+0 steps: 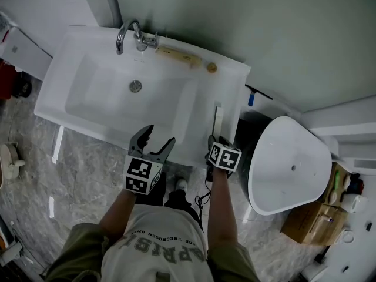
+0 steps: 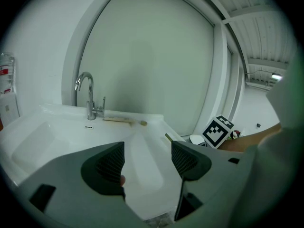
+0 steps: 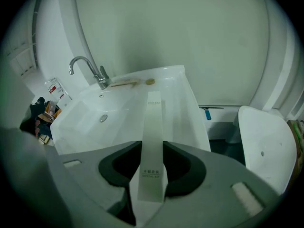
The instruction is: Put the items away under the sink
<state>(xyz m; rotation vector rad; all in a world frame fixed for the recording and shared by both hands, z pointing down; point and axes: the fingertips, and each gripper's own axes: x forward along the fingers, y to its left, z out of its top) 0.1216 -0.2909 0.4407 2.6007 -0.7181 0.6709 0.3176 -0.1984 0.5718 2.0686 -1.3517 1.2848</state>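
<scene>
Toilet (image 1: 291, 163) beside sink (image 1: 232, 93); faucet (image 1: 126, 34), wooden item (image 1: 176, 56) on back rim.

— What's sitting on that white ceramic washbasin top (image 1: 70, 57)?

— Along the back ledge, right of the chrome tap (image 1: 130, 34), there's a pale wooden-handled brush (image 1: 176, 56), I think, with a small round tan piece (image 1: 211, 67) just beside it. A long narrow white carton (image 1: 218, 119) lies lengthways on the right-hand ledge.

The person wears a pale grey T-shirt (image 1: 157, 242) with dark printed lettering. The left claw (image 1: 161, 135) and right claw (image 1: 212, 141) are grey with dark pads (image 2: 112, 164), each carrying a black-and-white marker cube (image 1: 143, 175).
</scene>
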